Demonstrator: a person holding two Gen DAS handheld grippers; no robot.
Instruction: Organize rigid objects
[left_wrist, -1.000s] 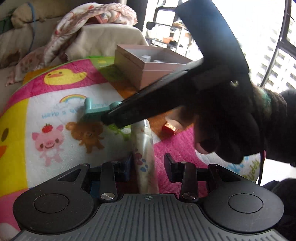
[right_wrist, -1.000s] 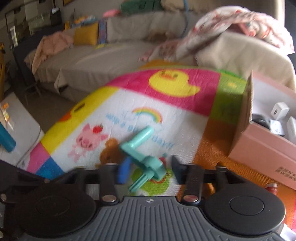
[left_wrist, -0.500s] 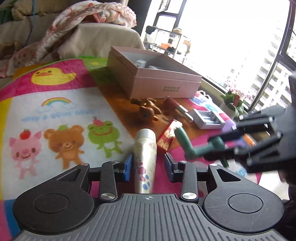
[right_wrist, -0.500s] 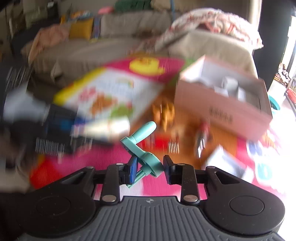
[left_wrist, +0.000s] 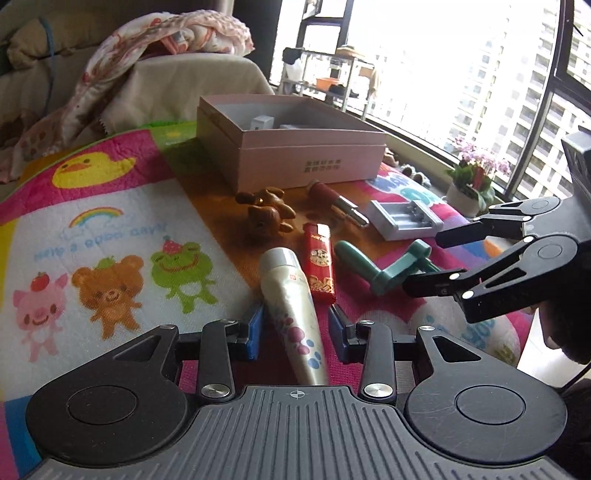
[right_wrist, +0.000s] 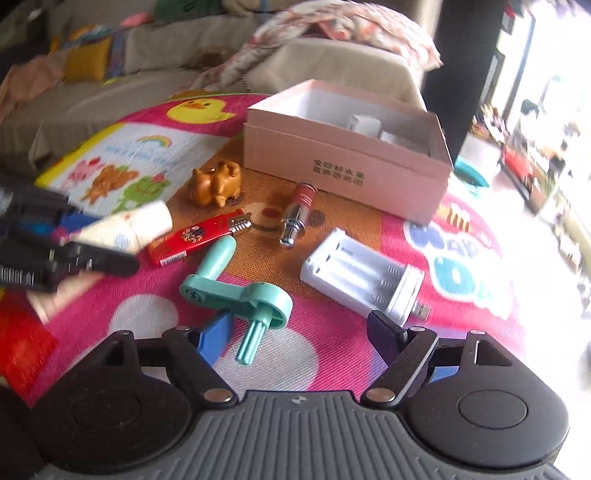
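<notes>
My left gripper (left_wrist: 295, 328) is shut on a white tube with paw prints (left_wrist: 291, 314), whose cap points at the red lighter (left_wrist: 319, 262). The right wrist view shows this gripper blurred at the left edge (right_wrist: 74, 240), still holding the tube (right_wrist: 140, 225). A teal crank handle (right_wrist: 236, 295) lies on the play mat, its stem between the jaws of my right gripper (right_wrist: 299, 332). Those jaws are opening and the pads do not press on it. In the left wrist view the right gripper (left_wrist: 424, 262) reaches in from the right at the crank (left_wrist: 369, 269).
An open pink box (right_wrist: 347, 162) holding small white items stands at the back. In front of it lie a brown wooden animal (right_wrist: 218, 181), a red-and-silver cylinder (right_wrist: 299, 210) and a white battery charger (right_wrist: 362, 277). A sofa with blankets is behind and a window to the right.
My right gripper carried the teal crank across the mat to a spot beside the lighter and opened; the crank now lies on the mat. The left gripper drifted a little, still holding the tube.
</notes>
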